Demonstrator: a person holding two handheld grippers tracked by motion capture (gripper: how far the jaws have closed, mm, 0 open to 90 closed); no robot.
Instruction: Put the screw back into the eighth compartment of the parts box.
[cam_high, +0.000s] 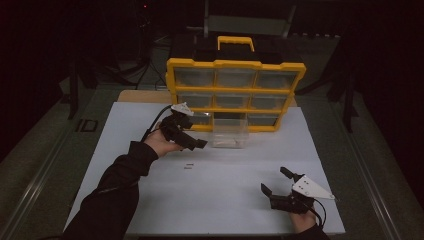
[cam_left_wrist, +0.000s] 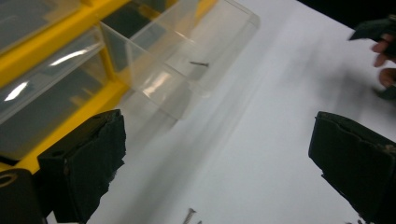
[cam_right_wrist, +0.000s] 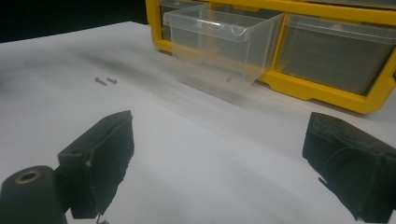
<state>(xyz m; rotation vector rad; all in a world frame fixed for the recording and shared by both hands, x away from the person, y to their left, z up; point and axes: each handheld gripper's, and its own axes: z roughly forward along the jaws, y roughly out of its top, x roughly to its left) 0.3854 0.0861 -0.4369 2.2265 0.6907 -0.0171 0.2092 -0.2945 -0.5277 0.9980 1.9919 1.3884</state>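
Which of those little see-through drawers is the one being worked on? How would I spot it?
Find the yellow organizer standing at the back of the white table. The clear drawer is in its bottom row, middle slot. Unlike its neighbours, it is pulled forward onto the table, with a small screw inside.

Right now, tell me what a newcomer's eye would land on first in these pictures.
The yellow organizer cabinet with clear drawers stands at the far edge of the white table, and one clear drawer is pulled out onto the table in front of it, with a small screw inside. Two more screws lie loose on the table. The left tongs hover open near the drawer; the right tongs wait open at the near edge.
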